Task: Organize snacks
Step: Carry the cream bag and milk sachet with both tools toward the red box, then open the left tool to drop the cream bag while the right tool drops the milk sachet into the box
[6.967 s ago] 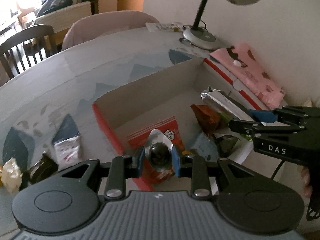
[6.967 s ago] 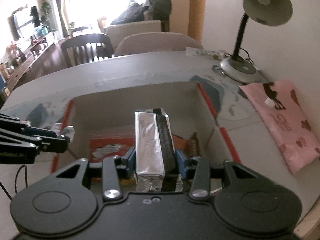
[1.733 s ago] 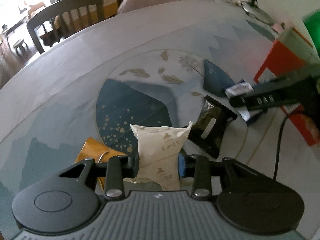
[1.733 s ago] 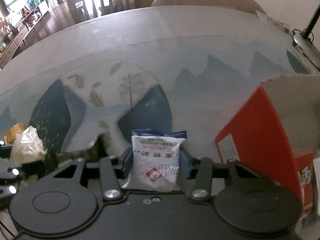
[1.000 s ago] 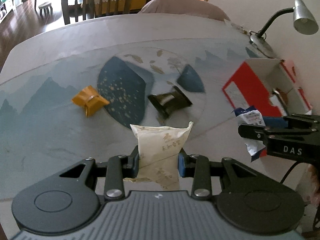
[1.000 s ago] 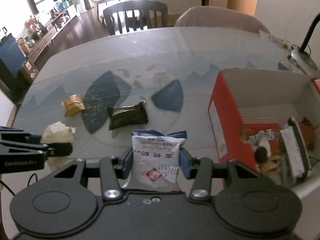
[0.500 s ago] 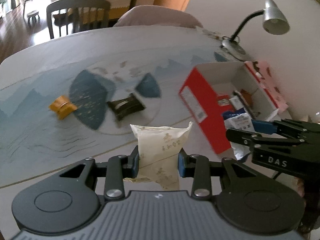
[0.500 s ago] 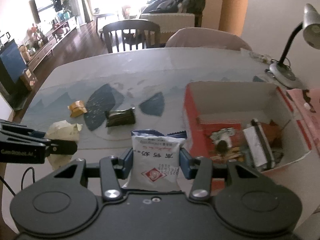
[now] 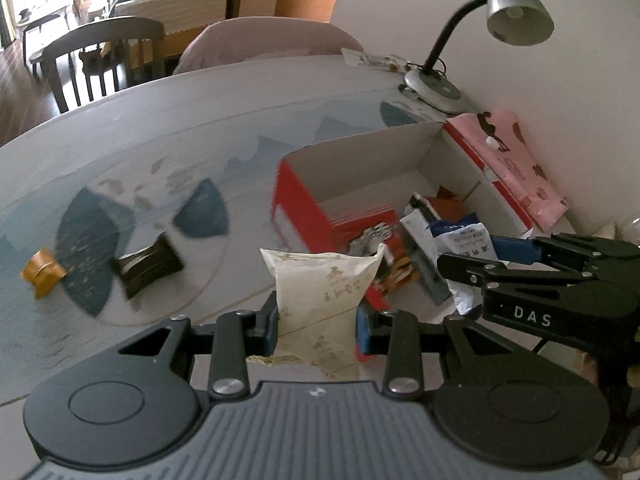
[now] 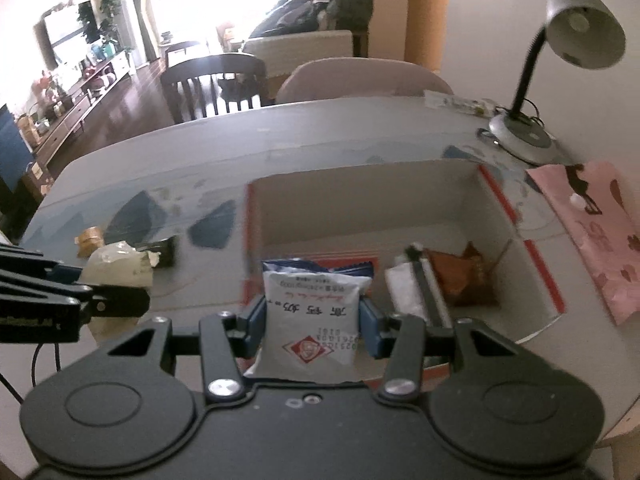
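The left gripper [image 9: 317,314] pinches a cream packet [image 9: 322,284] near the box [image 9: 296,204]; the right gripper [image 10: 312,326] clamps a white packet [image 10: 314,312] over it. Both look light, soft and crinkly, best held mid-body.

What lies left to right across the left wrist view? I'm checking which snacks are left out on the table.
Orange snack → dark wrapped snack → cream packet gripped in the left tongs → red box → blue-and-white packet in the right tongs → pink pouch.
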The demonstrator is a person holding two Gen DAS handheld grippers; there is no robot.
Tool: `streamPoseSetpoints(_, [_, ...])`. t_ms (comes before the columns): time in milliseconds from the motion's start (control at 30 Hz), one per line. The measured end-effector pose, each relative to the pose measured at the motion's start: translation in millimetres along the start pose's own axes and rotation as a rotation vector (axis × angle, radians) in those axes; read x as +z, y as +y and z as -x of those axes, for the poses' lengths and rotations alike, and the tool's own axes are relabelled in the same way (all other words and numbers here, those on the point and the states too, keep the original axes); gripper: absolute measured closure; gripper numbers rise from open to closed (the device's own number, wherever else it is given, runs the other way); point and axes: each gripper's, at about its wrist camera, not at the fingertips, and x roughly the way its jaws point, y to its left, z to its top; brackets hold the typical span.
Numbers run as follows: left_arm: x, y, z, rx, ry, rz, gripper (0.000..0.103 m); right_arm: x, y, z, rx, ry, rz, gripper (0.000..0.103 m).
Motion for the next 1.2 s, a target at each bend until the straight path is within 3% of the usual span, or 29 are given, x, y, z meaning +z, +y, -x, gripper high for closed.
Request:
streamPoseSetpoints(533, [47,-80,-87,0.067,0.07,-0.136,0.068,5,-109,-41,-0.038,0.047,-0.1,0.057])
streamPoseSetpoints(867, [54,-99,-130,0.088,0.135,-0.264,0.068,3,-116,-76,-0.055,0.107,-0.104,0.057])
streamPoseSetpoints(1200, [49,-95,-153,0.105,0.185,-0.302,0.067,-4,-113,-87,-0.048,0.139,-0.102,0.056])
